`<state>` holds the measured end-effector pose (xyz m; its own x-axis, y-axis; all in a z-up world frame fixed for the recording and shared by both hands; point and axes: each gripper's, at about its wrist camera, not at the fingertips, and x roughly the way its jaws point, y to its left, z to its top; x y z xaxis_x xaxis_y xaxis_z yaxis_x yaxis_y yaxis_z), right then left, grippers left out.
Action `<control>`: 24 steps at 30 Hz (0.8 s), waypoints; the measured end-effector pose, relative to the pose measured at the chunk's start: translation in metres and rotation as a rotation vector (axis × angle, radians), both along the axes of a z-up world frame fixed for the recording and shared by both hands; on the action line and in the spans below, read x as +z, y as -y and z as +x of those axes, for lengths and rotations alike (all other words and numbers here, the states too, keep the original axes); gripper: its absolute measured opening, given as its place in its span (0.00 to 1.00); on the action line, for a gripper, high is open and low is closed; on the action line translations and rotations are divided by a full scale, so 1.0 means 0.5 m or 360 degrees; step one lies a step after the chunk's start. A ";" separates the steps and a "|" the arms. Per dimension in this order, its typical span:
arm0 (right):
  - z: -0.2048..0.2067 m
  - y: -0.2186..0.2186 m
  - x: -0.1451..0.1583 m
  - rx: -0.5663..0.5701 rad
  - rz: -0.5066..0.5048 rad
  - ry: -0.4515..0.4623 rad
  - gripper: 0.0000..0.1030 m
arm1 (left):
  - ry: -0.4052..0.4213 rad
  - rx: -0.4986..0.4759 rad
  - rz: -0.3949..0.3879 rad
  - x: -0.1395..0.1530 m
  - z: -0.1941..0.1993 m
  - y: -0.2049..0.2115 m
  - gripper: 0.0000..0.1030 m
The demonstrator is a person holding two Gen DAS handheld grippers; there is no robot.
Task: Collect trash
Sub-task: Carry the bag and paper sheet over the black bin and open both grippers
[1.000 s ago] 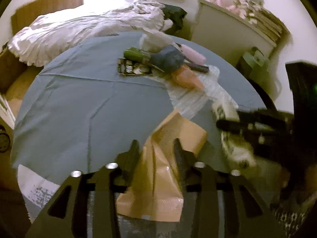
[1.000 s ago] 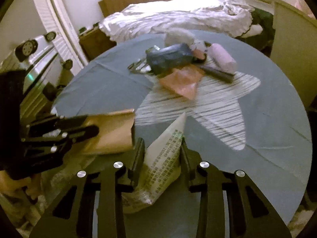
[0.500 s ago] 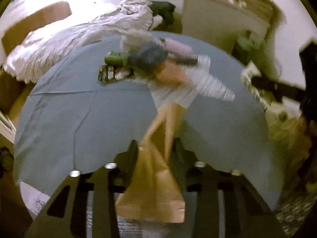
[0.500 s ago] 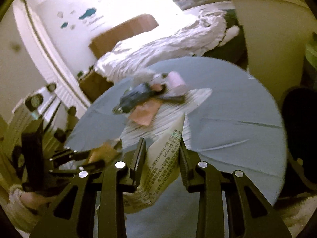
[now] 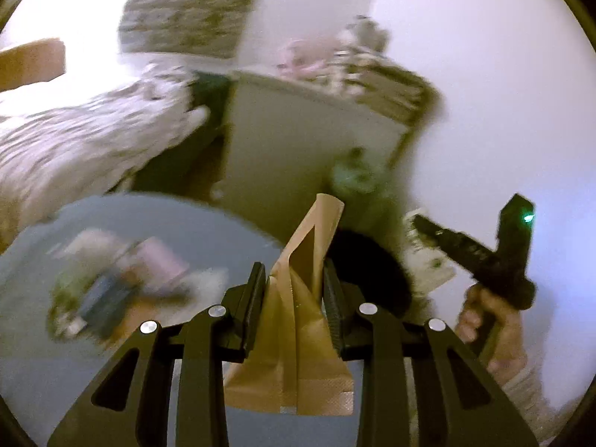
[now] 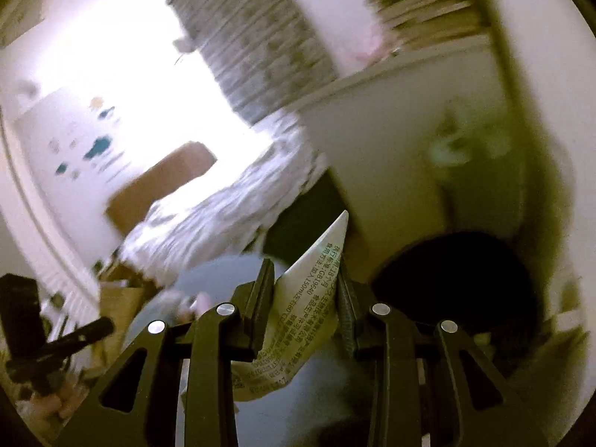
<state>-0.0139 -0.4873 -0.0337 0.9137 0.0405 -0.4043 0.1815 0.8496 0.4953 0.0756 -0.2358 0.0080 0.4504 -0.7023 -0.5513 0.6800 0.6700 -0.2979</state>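
Left hand-held gripper (image 5: 294, 287) pinches brown pouch (image 5: 294, 335); right one (image 6: 305, 290) pinches printed wrapper (image 6: 298, 313).

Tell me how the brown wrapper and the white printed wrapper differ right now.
The brown wrapper is plain tan and creased lengthwise; the white printed wrapper carries dark text. The brown one sits in the left tongs, the white one in the right tongs. Both are pinched, ends poking out past the fingertips.

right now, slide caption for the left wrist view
Left gripper clamps a crumpled brown paper bag above the round blue table.
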 end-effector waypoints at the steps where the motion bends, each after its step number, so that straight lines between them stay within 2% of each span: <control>1: -0.005 0.017 0.002 -0.0035 -0.0004 0.0003 0.31 | 0.0013 -0.0053 -0.0014 0.005 0.002 0.039 0.30; 6: -0.020 0.114 -0.007 -0.0207 -0.0005 -0.0022 0.31 | -0.0085 -0.0239 -0.0054 -0.024 0.029 0.196 0.30; 11: -0.012 0.174 -0.045 -0.0273 0.0012 -0.0085 0.31 | -0.0172 -0.0322 -0.0010 -0.083 0.056 0.307 0.30; 15: -0.019 0.202 -0.078 -0.0297 0.0037 -0.0110 0.31 | -0.0229 -0.0351 0.0029 -0.118 0.075 0.357 0.30; 21: -0.016 0.225 -0.108 -0.0338 0.0059 -0.0154 0.32 | -0.0285 -0.0376 0.0051 -0.150 0.089 0.381 0.31; 23: -0.015 0.229 -0.115 -0.0345 0.0062 -0.0174 0.32 | -0.0289 -0.0392 0.0051 -0.156 0.093 0.393 0.33; 24: -0.013 0.234 -0.119 -0.0352 0.0061 -0.0188 0.34 | -0.0287 -0.0402 0.0044 -0.158 0.095 0.400 0.39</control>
